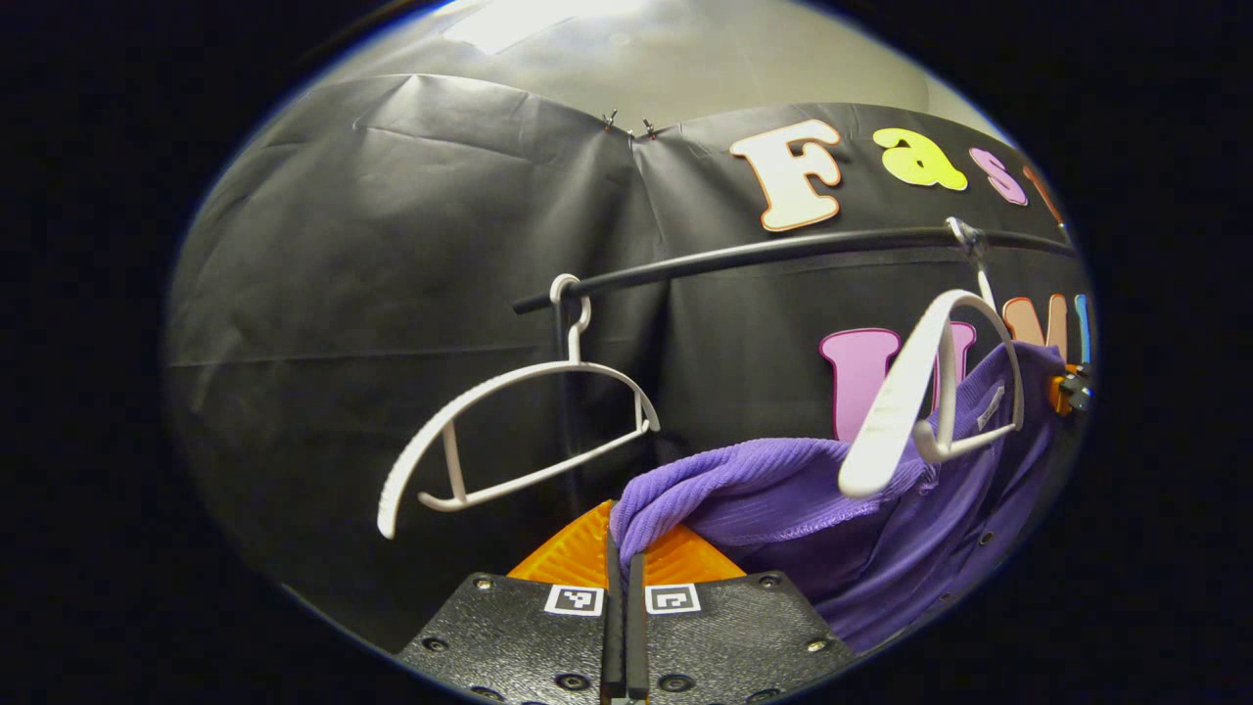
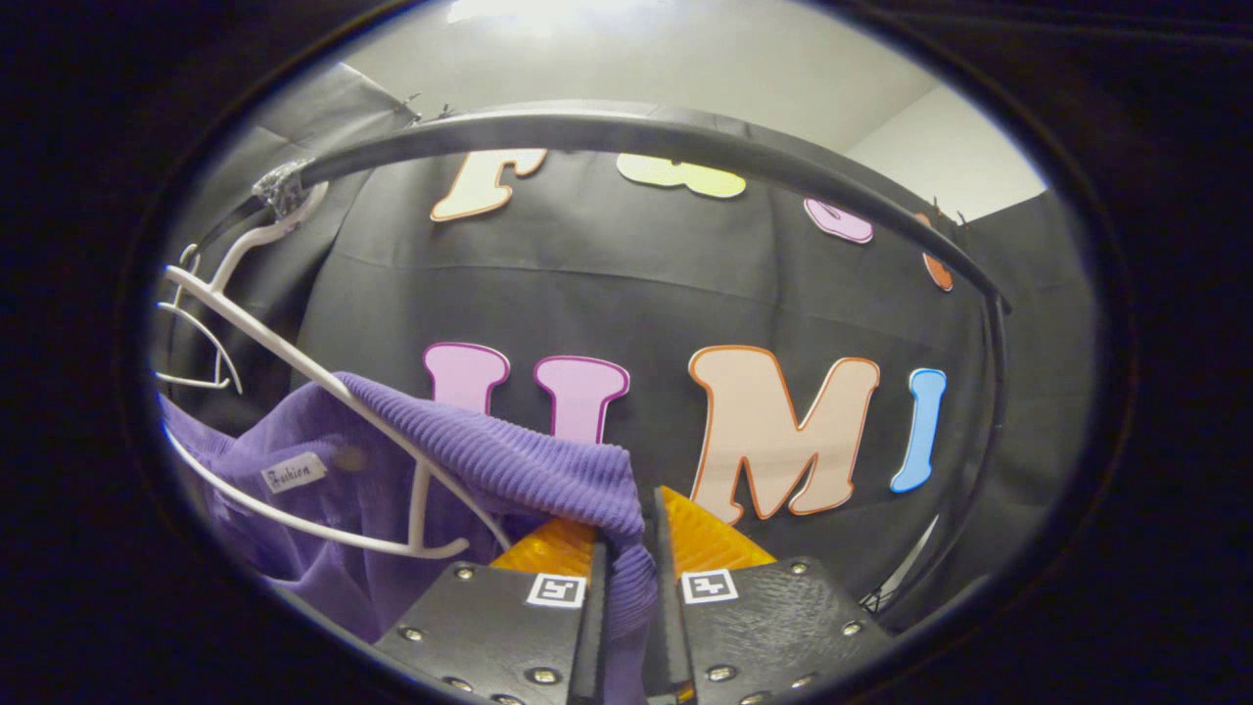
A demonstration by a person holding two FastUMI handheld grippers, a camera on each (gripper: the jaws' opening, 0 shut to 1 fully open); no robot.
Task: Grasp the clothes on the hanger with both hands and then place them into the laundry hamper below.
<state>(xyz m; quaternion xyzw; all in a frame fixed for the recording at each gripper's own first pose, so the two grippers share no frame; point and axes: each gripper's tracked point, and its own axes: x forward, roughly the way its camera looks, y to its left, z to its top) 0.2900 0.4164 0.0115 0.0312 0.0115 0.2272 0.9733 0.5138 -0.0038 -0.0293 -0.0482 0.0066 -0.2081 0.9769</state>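
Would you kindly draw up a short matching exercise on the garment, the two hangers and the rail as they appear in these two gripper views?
Things:
1. purple garment
2. empty white hanger
3. second white hanger
4. black rail

States:
A. carries both hangers
B. hangs bare, away from the cloth
C. pinched by the left gripper and right gripper
D. tilted, with cloth still draped around it

Pairs: 1-C, 2-B, 3-D, 4-A

Purple ribbed top [image 1: 783, 490], apparently half off white hanger [image 1: 920, 392], bunched edges pinched btwn claws both sides.
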